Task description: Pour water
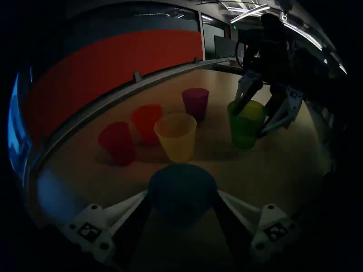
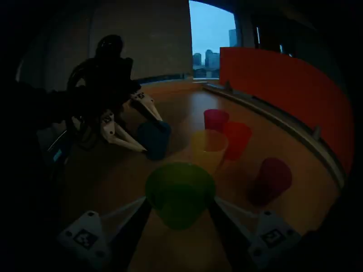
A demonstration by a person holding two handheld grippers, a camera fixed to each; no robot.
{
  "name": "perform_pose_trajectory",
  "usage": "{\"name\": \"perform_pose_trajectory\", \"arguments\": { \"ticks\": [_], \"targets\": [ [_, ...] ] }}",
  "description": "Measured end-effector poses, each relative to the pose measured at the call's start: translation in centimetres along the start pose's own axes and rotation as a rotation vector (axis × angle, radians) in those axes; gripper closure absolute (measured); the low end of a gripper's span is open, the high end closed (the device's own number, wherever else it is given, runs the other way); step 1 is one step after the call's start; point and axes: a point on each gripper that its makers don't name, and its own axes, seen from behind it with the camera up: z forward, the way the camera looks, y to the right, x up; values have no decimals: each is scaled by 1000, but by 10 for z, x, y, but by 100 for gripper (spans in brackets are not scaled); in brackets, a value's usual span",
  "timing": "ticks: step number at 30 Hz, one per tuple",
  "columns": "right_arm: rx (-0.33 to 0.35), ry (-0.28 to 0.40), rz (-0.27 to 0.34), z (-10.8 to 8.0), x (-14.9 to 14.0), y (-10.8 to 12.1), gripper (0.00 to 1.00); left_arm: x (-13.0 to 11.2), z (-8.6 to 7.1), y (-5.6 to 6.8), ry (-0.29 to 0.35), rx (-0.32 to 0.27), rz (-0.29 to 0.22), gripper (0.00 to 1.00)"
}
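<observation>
a: what colours are the cups?
b: blue cup (image 1: 182, 192), green cup (image 2: 180, 192), yellow cup (image 1: 176, 136), red cup (image 1: 146, 122), crimson cup (image 1: 117, 141), purple cup (image 1: 196, 103).
a: and around them?
b: orange-brown wooden table (image 1: 272, 167), red wall panel (image 1: 113, 59), black-and-white square tags (image 1: 89, 231) on white fingers (image 1: 119, 211).

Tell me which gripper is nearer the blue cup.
Left. The left gripper clasps the blue cup between its jaws; the right gripper sits across the table, holding the green cup.

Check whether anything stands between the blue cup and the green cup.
Nothing visible does. Bare table lies between the blue cup, held by the left gripper, and the green cup, held by the right gripper. The yellow cup stands just off that line.
</observation>
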Motion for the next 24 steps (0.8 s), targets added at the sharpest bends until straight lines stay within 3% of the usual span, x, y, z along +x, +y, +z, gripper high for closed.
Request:
{"name": "perform_pose_trajectory", "arguments": {
  "ticks": [24],
  "targets": [
    [-30, -68, -18, 8, -24, 8, 1, -9, -2, -2, -33, -19, -3, 8]
  ]
}}
